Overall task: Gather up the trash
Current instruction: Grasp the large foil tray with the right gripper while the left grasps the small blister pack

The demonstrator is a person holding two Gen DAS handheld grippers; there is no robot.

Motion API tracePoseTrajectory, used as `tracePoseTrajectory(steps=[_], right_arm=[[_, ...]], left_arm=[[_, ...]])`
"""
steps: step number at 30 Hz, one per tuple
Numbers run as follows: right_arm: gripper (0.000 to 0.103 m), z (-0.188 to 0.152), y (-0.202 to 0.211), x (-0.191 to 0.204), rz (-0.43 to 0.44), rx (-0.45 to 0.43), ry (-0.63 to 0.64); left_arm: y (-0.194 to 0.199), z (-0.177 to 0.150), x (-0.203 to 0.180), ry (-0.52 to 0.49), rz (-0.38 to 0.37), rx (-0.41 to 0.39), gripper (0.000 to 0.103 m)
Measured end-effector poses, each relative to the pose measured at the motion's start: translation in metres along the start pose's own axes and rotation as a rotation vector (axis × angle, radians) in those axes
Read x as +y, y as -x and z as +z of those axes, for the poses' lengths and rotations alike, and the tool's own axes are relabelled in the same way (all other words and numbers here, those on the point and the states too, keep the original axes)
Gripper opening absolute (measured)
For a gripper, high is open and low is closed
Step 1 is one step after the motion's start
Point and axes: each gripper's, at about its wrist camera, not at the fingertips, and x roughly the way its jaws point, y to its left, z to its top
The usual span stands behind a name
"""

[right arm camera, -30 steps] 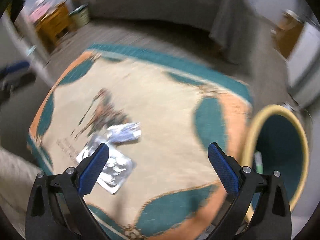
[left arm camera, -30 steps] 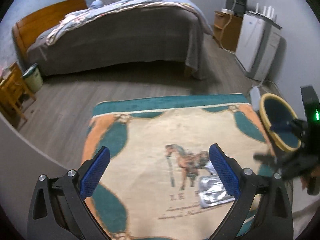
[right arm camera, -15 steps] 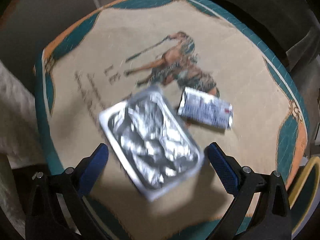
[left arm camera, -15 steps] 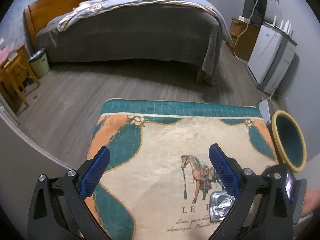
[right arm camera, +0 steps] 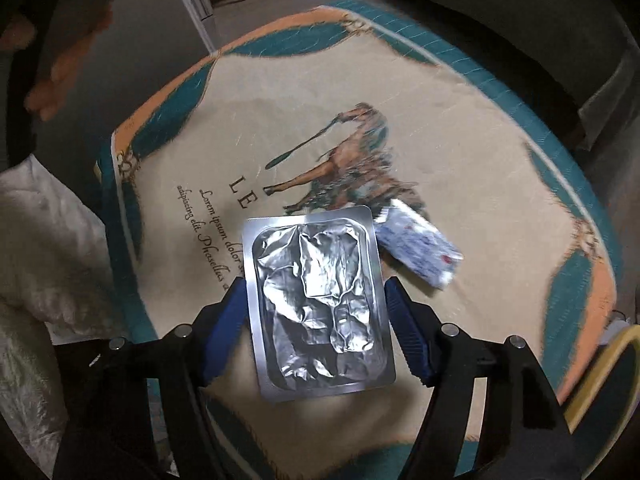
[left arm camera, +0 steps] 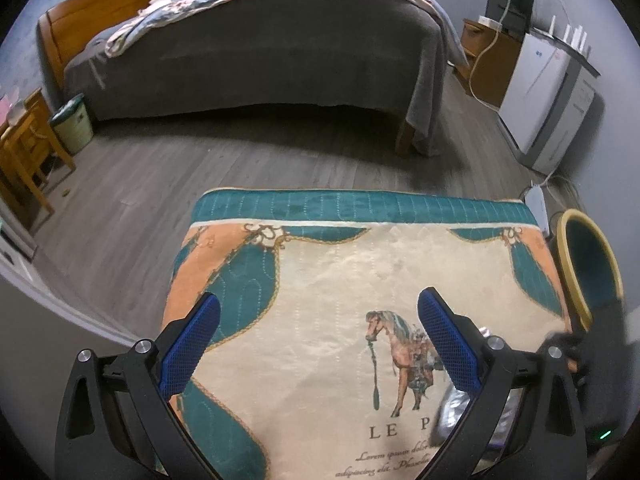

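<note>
The left tool hangs wide open above the horse-print cloth, nothing between its fingers.

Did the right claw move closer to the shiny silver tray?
Yes. The right claw came down over the horse mat to the silver tray. Its jaws have just been closing, and the tray now sits between them.

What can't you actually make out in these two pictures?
- Whether the right gripper has clamped the silver foil blister tray: right wrist view; its jaws have just been closing around the tray, but the tray's edges hide the contact.
- The print on the small white and blue wrapper: right wrist view, blurred.
- Inside the round yellow-rimmed teal bin: left wrist view, too dark to see.
- The tray in the left wrist view: mostly behind the left gripper.
</note>
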Motion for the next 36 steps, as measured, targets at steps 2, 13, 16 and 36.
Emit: tracePoseTrajectory(steps=[2, 13, 16, 36], right_arm=[[0.069, 0.002, 0.02, -0.009, -0.034, -0.015, -0.013], [0.069, -0.016, 0.071, -0.111, -0.266, -0.125, -0.446], [0.069, -0.023, 0.077, -0.125, -0.289, -0.145, -0.528], [0.069, -0.021, 0.057, -0.149, -0.262, -0.119, -0.592]], left_arm=[[0.0, -0.001, -0.005, -0.021, 0.0, 0.0, 0.098], [-0.031, -0.017, -0.049, -0.132, -0.079, 0.057, 0.098], [-0.046, -0.025, -0.071, -0.176, -0.098, 0.089, 0.098], [-0.086, -0.068, -0.158, -0.309, -0.161, 0.205, 0.064]])
